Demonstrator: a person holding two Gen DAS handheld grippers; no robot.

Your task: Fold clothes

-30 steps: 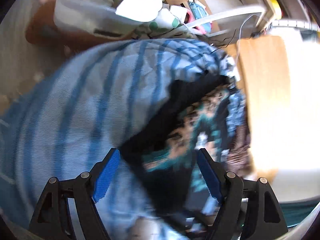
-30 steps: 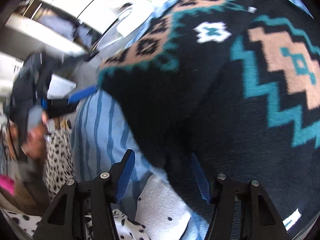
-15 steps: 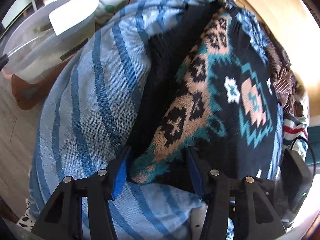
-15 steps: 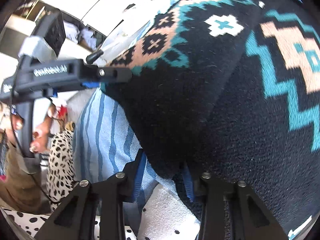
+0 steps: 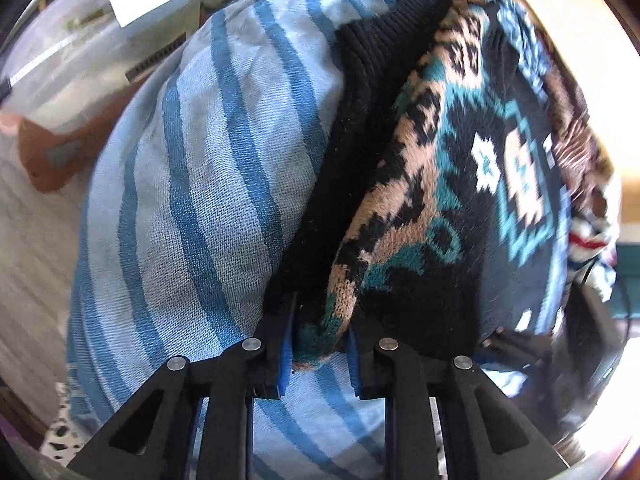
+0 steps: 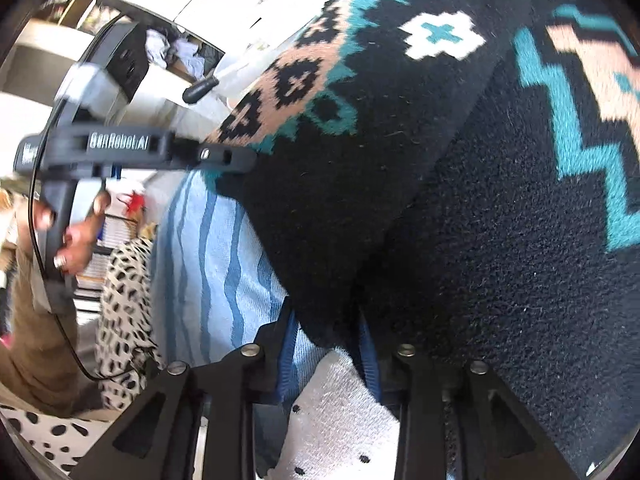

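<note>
A black knitted sweater (image 5: 440, 200) with teal, peach and white patterns lies on a blue striped cloth (image 5: 200, 200). My left gripper (image 5: 320, 320) is closing its jaws on the sweater's folded near edge, and the blue pads press on it. In the right wrist view the same sweater (image 6: 480, 200) fills the right side above the striped cloth (image 6: 208, 260). My right gripper (image 6: 326, 320) has a black fold of the sweater between its pads while the jaws are opening slightly. The left gripper (image 6: 240, 158) shows there too, at the sweater's far edge, held by a hand (image 6: 76, 236).
A clear plastic container (image 5: 80, 60) stands at the upper left. More garments, one with red and white stripes (image 5: 588, 236), lie at the right by a wooden surface (image 5: 580, 20). A leopard-print cloth (image 6: 124, 292) and a white dotted cloth (image 6: 340, 420) lie near me.
Both grippers came down onto the sweater's edge. The left jaws narrowed from wide to gripping the fold. The right jaws narrowed on the black fold, then eased a little.
</note>
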